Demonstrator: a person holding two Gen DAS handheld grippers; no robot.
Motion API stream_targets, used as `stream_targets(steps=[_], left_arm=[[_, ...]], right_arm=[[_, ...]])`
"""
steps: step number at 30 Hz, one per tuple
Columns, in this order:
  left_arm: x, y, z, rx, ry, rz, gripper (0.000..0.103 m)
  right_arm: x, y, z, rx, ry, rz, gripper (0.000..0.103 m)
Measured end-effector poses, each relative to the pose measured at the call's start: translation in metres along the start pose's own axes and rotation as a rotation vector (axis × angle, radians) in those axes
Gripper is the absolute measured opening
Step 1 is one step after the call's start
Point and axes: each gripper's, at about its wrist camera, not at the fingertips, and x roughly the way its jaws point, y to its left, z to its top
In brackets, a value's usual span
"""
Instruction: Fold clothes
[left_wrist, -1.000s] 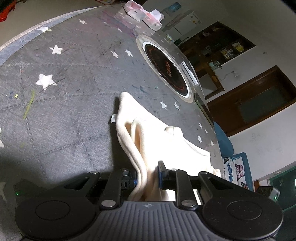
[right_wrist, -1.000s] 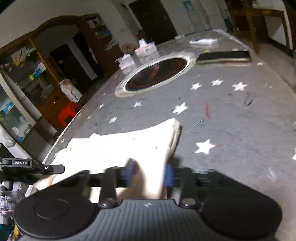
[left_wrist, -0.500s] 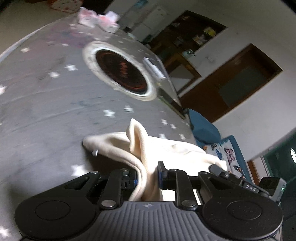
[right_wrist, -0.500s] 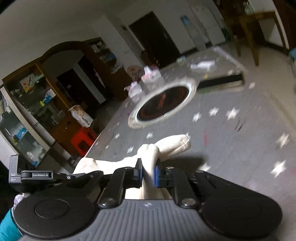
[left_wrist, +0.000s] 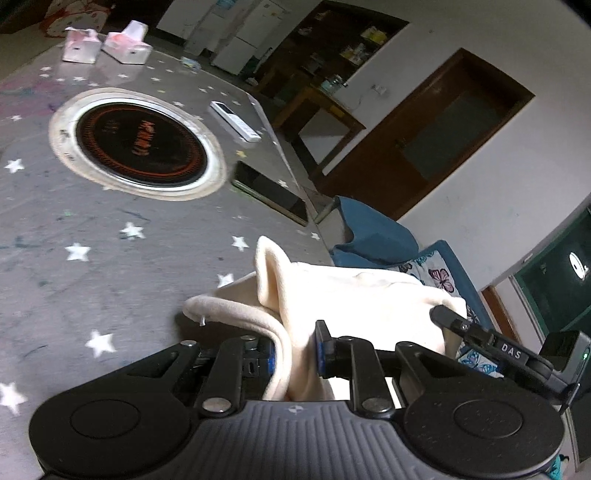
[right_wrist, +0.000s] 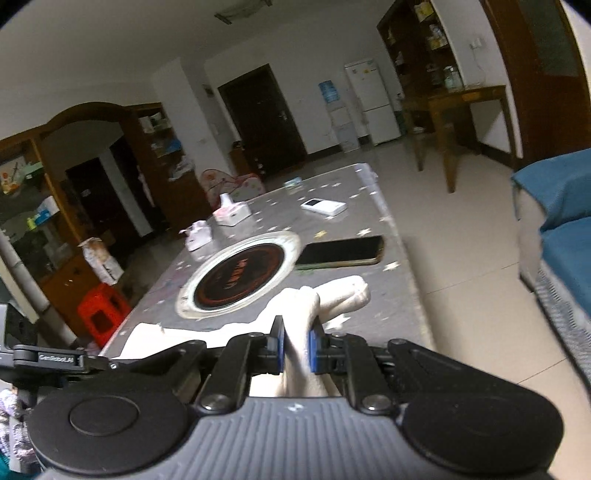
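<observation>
Fingers first: the left gripper (left_wrist: 294, 353) has its blue-padded fingers (left_wrist: 320, 349) pinched down on a bunched fold of the cream garment (left_wrist: 351, 295), and the right gripper (right_wrist: 294, 345) is doing the same thing, clamped tight on another bunch of that same cloth with a rounded end sticking out past the fingertips. So the garment hangs between the two tools, held up off the grey star-print table (left_wrist: 110, 229) at the near corner; from the left wrist view one looped edge droops down toward the tabletop, though I can't tell if it's actually touching. The right gripper's black arm pokes into the left view on the far side of the cloth. Further back on the table there's a round built-in cooktop (left_wrist: 138, 142), a dark phone (left_wrist: 271, 195) lying just beside its rim, a white remote (left_wrist: 234, 121) past that, and two pink-and-white tissue boxes (left_wrist: 127, 48) near the far edge. Off the table edge there's a blue sofa (right_wrist: 561, 206), and a red stool (right_wrist: 103, 314) on the other side.
</observation>
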Motion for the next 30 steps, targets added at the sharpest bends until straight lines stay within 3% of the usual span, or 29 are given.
stream_targets(steps=[7, 15, 23, 30], left_arm=[[0.026, -0.007, -0.006, 0.028, 0.037, 0.035, 0.021], [0.053, 0.025, -0.030, -0.037, 0.154, 0.110, 0.021], [0.049, 0.050, -0.036, -0.104, 0.217, 0.044, 0.020], [0.033, 0.060, -0.048, -0.125, 0.306, -0.024, 0.023]], right_arm=[[0.007, -0.026, -0.001, 0.010, 0.005, -0.034, 0.011], [0.048, -0.049, -0.039, -0.001, 0.137, -0.103, 0.011], [0.076, -0.067, -0.060, 0.004, 0.221, -0.149, 0.012], [0.059, -0.053, -0.062, -0.029, 0.319, -0.144, 0.013]])
